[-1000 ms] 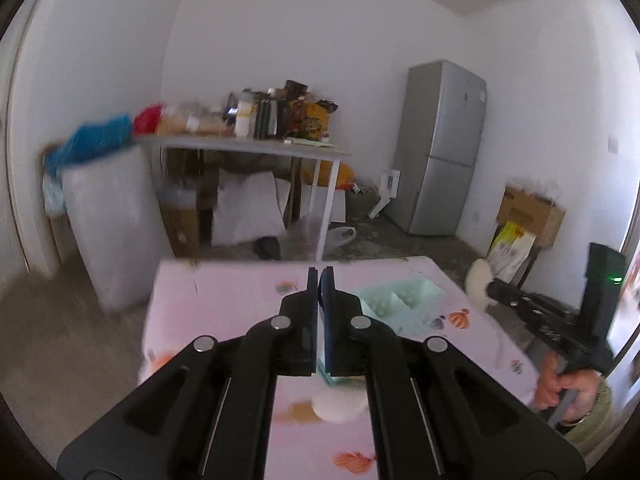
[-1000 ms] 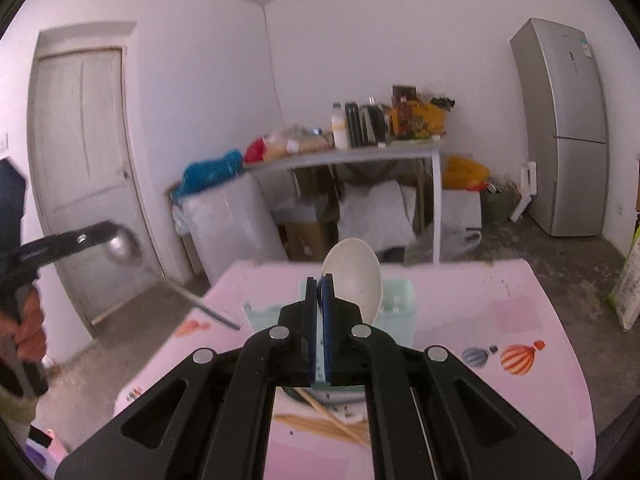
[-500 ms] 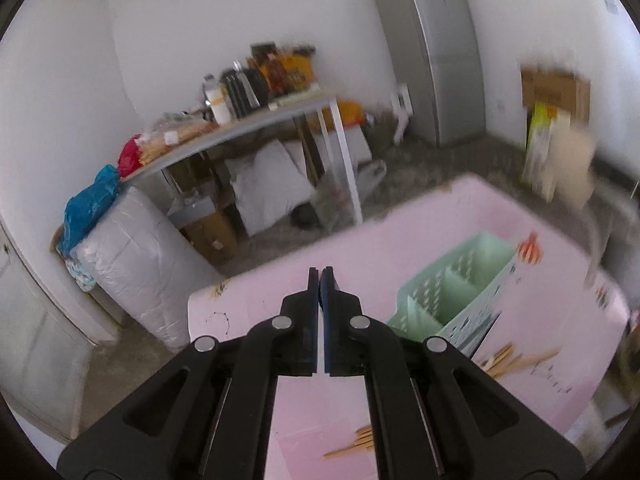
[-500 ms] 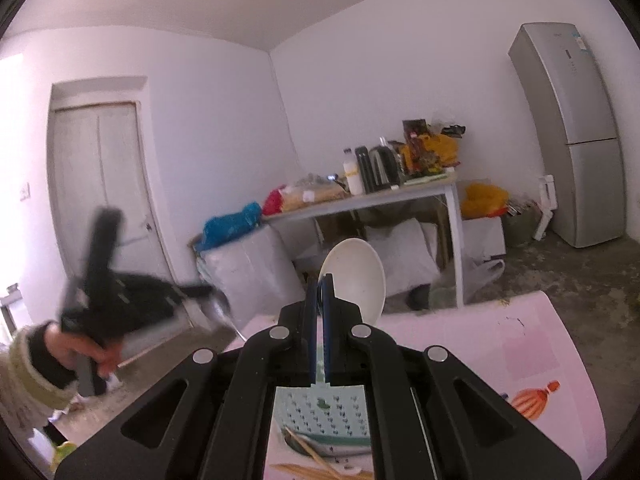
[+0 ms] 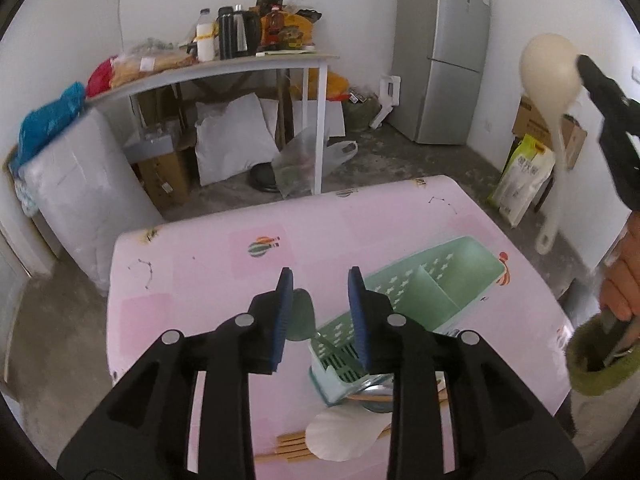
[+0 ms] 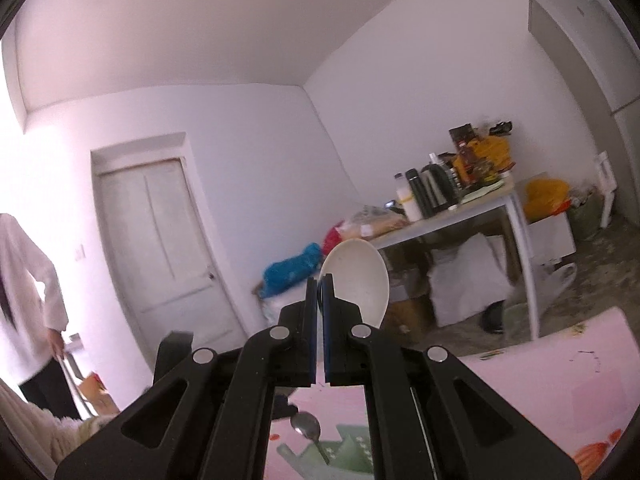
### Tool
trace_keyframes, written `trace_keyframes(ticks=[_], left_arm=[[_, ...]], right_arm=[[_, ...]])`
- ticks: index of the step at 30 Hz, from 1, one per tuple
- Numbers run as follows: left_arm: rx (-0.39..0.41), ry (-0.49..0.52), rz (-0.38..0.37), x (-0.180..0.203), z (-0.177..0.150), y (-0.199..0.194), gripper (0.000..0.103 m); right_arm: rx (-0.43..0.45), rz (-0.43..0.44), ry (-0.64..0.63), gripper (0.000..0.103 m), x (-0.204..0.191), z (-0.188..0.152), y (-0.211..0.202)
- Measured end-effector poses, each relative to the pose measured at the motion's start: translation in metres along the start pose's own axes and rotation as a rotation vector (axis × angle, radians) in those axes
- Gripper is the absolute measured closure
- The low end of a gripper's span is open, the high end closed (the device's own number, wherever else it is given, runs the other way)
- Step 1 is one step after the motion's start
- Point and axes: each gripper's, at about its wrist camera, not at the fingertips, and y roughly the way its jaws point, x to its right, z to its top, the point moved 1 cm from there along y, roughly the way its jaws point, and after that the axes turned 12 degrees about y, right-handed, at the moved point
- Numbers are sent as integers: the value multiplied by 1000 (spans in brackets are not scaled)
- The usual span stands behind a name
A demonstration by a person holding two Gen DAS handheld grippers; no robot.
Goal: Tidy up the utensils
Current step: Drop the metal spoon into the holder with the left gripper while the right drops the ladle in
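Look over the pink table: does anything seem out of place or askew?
Yes. The green utensil caddy lies tipped on its side, not upright, and chopsticks plus a white spoon lie loose beside its open end.

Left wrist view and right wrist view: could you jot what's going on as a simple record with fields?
left gripper: jaws open, holding nothing
right gripper: jaws shut on white ladle, raised in the air
green caddy: on pink table, metal spoon sticking out of it
loose on table: white spoon, wooden chopsticks
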Motion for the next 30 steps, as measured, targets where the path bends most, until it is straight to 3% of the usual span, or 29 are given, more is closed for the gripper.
trace_keyframes(ticks=[6, 13, 20, 25, 27, 30], left_arm=[[20, -49, -26, -6, -9, 3, 71], [38, -77, -50, -8, -18, 5, 63], [81, -126, -63, -12, -35, 0, 50], [79, -160, -58, -13, -55, -6, 38], [78, -165, -49, -11, -62, -11, 36], [70, -182, -31, -11, -75, -17, 32]], right_arm=[[-34, 112, 160, 100, 42, -9, 29], [-67, 157, 240, 101, 76, -36, 47], [-174, 31, 223, 99, 90, -75, 19], [-200, -124, 167, 98, 82, -88, -10], [-204, -200, 146, 89, 78, -90, -20], [-166, -278, 146, 83, 72, -90, -39]])
